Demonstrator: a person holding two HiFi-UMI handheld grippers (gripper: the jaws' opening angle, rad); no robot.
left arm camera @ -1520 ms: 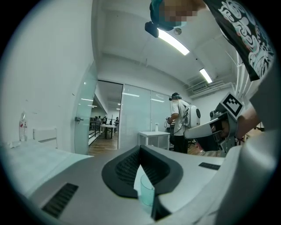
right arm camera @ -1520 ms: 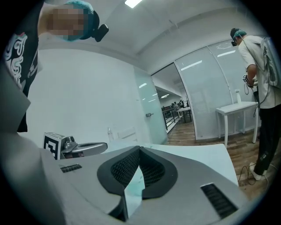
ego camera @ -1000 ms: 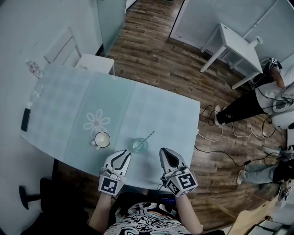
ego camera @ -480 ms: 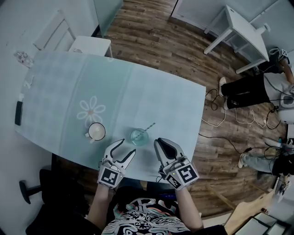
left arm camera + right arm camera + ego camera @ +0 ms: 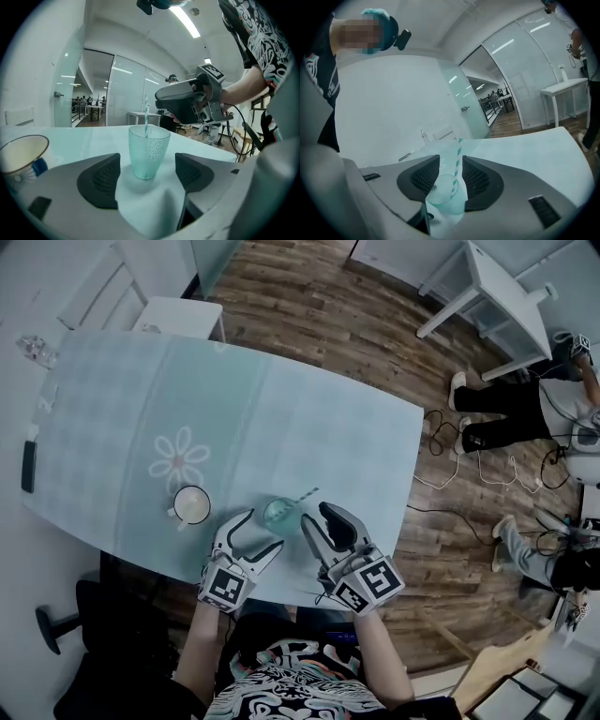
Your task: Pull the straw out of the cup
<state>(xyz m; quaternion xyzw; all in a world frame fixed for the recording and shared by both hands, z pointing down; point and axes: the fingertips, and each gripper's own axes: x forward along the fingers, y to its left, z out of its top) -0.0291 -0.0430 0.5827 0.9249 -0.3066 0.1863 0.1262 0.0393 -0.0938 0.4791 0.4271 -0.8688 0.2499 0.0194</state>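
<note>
A clear teal cup (image 5: 279, 513) stands near the front edge of the pale table (image 5: 309, 427), and a striped straw (image 5: 307, 496) leans out of it to the right. My left gripper (image 5: 263, 529) is just short of the cup on its near left. Its jaws are opening wide, and the cup (image 5: 148, 151) shows just beyond the gap, touched by neither pad. My right gripper (image 5: 315, 516) is close on the cup's right. Its jaws are opening too, and the straw (image 5: 457, 161) and cup (image 5: 447, 193) show in the narrow gap, clear of the pads.
A white mug (image 5: 191, 505) stands left of the cup, by a flower print (image 5: 178, 460). A dark phone (image 5: 28, 466) lies at the table's left edge. Beyond the table are a white side table (image 5: 497, 287), a person (image 5: 511, 418) and cables (image 5: 441, 474) on the wooden floor.
Both grippers have moved forward and closed in on the cup from either side. Both sets of jaws, nearly shut a second ago, now stand apart.
</note>
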